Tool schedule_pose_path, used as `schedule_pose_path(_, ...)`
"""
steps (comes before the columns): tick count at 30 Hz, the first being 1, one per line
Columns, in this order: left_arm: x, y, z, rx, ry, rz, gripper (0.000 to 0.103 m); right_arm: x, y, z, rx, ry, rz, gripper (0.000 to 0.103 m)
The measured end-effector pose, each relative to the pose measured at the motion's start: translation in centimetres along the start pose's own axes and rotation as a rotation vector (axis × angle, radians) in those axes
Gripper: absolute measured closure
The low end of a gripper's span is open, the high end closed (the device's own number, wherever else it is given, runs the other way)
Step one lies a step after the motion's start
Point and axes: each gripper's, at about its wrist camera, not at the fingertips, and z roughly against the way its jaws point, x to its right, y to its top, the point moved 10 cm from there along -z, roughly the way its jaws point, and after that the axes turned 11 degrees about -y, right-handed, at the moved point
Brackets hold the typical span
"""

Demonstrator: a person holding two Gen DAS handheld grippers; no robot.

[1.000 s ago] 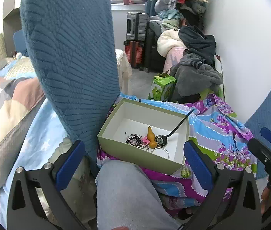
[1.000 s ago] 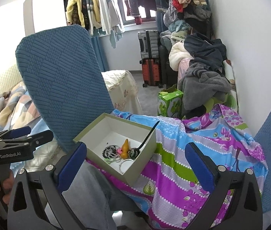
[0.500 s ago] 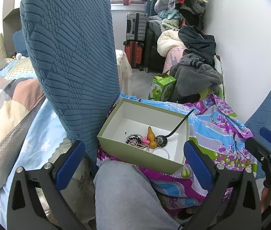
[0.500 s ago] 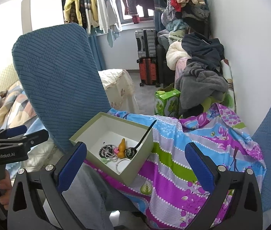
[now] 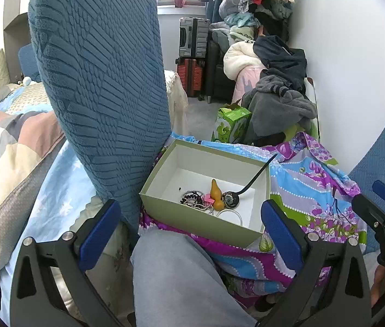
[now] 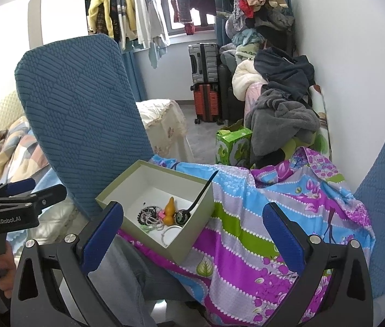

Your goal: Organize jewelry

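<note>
Jewelry (image 5: pixel 210 200) lies heaped in one corner of an open box (image 5: pixel 192 219) on a floral cloth (image 6: pixel 247 218); left gripper (image 5: pixel 189 231) and right gripper (image 6: pixel 192 231) hover spread apart, empty – sorted or not is unclear

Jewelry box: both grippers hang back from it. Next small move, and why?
Probably bring one open gripper, say the right gripper, down over the jewelry. It lies tangled in one corner of the box, and neither gripper holds anything. Whether it is already sorted, I cannot tell.
</note>
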Motion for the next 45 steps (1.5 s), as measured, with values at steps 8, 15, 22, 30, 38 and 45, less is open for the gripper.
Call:
schedule_pose_path(8,0.31,-0.19,-0.14,-0.007,-0.002,-0.001,0.001,0.18,-0.2,0.03,0.001,-0.012,-0.011,0.0)
schedule_pose_path(15,0.26,-0.19,-0.1,-0.005,-0.003,-0.003,0.001,0.32,-0.25,0.02,0.0,-0.01,-0.01,0.0)
schedule_pose_path(22,0.32,-0.32,-0.06,-0.007,-0.008,0.006,0.001,0.27,-0.27,0.01,-0.003,-0.012,-0.01,0.0)
schedule_pose_path(30,0.19,-0.23,0.01,-0.006,-0.004,0.007,0.001,0.28,-0.32,-0.01,-0.002,-0.012,-0.01,0.0)
schedule_pose_path(38,0.23,-0.36,0.01,-0.009,0.001,0.011,0.001,0.3,-0.36,-0.02,-0.003,-0.012,-0.008,0.0)
schedule_pose_path(45,0.21,-0.53,0.0,-0.008,-0.002,0.012,0.001,0.43,-0.48,-0.04,-0.004,-0.014,-0.006,0.0)
